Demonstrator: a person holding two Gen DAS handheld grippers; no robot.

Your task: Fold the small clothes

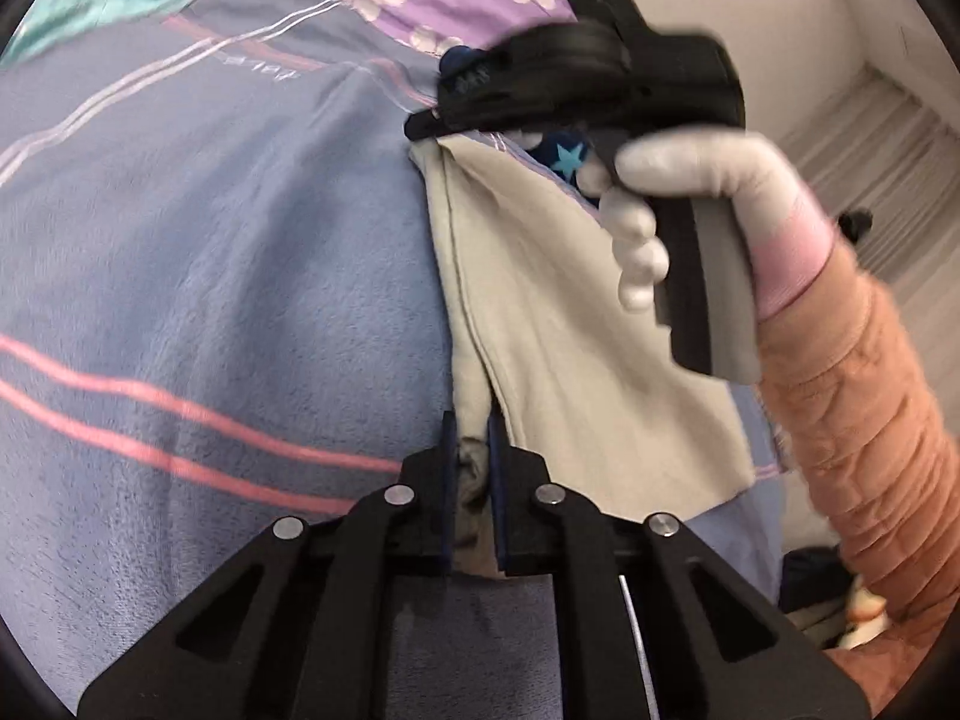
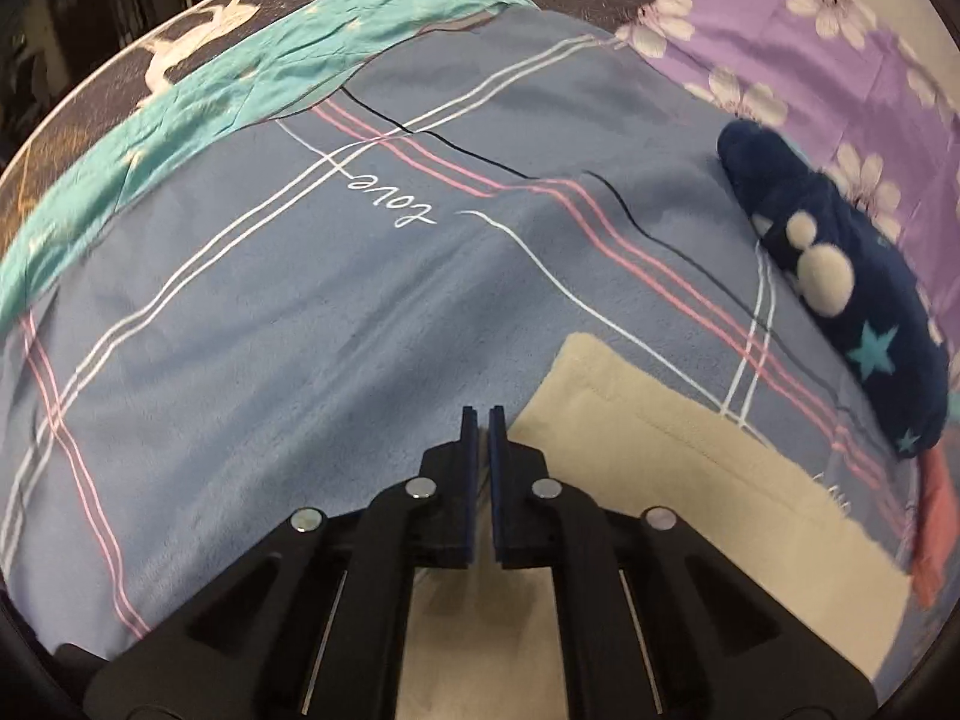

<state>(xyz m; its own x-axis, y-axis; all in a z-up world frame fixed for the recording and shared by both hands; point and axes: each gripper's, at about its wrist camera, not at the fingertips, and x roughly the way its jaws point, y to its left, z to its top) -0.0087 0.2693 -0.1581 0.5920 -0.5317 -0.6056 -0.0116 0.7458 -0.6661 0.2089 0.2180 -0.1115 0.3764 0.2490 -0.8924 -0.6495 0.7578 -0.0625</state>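
I saw a blue striped blanket [image 2: 336, 324] covering the bed, left gripper [image 1: 473, 450] pinching the cream cloth [image 1: 540, 324], right gripper [image 2: 482, 420] nearly closed, empty, white wall [image 1: 798, 12] beyond.

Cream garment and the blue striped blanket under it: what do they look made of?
Cream garment: thin, matte knit, probably cotton jersey; it creases sharply and shows a stitched hem in the right wrist view. The left gripper is shut on its bunched edge. Blue striped blanket: plush fleece or flannel by its fuzzy, brushed nap; stripes look printed, though that is uncertain.
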